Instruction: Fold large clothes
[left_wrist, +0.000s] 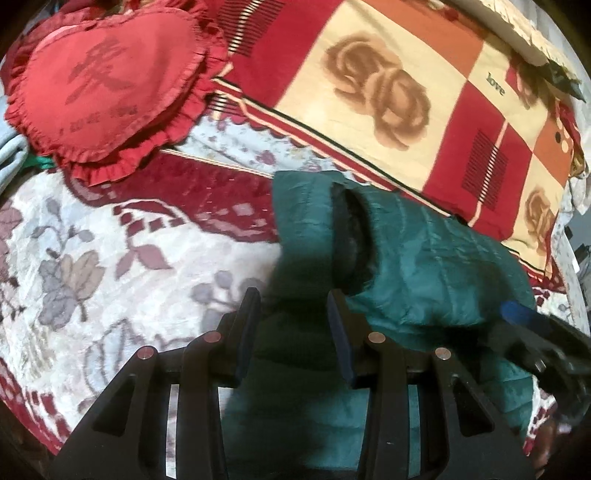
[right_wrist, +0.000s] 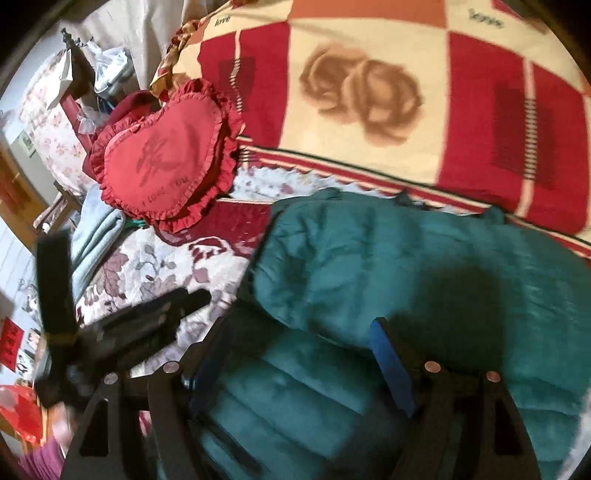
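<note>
Left wrist view: a teal quilted jacket (left_wrist: 424, 258) lies on a floral bedspread (left_wrist: 92, 258) beside a red heart pillow (left_wrist: 107, 88). The left gripper (left_wrist: 293, 314) fingers pinch a jacket fold. The right gripper (right_wrist: 295, 343) fingers gape wide above it, holding nothing.

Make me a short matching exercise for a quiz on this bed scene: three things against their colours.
Things:
1. puffer jacket
2. heart-shaped cushion
3. rose on the blanket

Colours:
A. brown
B. teal green
C. red

Pairs: 1-B, 2-C, 3-A
</note>
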